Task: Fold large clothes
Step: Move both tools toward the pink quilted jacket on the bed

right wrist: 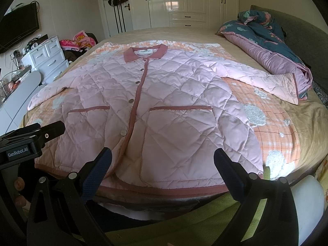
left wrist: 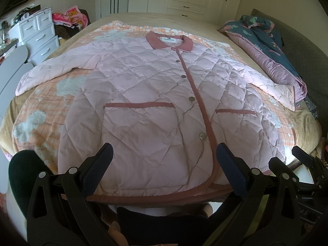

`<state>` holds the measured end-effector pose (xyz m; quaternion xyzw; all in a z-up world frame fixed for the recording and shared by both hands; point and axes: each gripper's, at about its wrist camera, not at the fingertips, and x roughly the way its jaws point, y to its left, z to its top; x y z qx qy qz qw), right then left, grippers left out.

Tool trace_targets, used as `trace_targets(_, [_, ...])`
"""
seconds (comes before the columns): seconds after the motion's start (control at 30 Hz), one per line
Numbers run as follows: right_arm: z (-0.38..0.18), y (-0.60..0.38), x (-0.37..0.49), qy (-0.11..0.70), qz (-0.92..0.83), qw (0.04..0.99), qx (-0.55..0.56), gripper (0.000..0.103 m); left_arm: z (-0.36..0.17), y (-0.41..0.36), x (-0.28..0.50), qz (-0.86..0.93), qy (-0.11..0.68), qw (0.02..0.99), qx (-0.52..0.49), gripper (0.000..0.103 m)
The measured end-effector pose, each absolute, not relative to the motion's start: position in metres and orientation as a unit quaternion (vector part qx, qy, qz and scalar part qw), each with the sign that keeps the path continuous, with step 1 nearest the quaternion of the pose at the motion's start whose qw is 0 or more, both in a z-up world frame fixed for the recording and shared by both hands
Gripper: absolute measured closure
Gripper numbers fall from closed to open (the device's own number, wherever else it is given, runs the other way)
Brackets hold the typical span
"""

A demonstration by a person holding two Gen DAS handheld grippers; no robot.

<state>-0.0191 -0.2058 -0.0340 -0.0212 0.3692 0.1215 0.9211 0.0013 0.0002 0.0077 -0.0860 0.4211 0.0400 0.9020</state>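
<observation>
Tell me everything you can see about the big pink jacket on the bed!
The pink jacket is puffy and quilted in diamond shapes, with darker rose trim on its collar, front edge, hem and two pocket tops. Metal snaps close the front. It lies flat, face up, sleeves spread out to both sides, collar far away, hem nearest. It rests on an orange checked blanket on the bed. No gripper touches it.

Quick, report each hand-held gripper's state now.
Left hand-held gripper: open, holding nothing, above the pink quilted jacket hem.
Right hand-held gripper: open, holding nothing.

Pink quilted jacket point(right wrist: 155, 110) flat on bed point(right wrist: 307, 123)
</observation>
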Motion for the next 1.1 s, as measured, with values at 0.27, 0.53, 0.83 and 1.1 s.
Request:
trace_targets(0.27, [-0.032,-0.197,-0.013,0.375,0.128,0.918,-0.028,0.004,0.009,0.001,0.006,0.04,0.419,0.903,-0.086,0.009])
trace_targets(0.53, [-0.025,-0.19,0.014,0.378,0.131,0.916,-0.037,0.004,0.011,0.015,0.035,0.046,0.42,0.901,-0.094,0.009])
trace_targets(0.83, [-0.01,-0.177,0.059,0.376,0.136,0.916,-0.039,0.004,0.017,0.028,0.074,0.048,0.423,0.9,-0.097,0.009])
trace_targets(1.1, [0.009,-0.172,0.106,0.369,0.133,0.919,-0.029,0.004,0.028,0.033,0.11,0.051,0.42,0.902,-0.09,0.009])
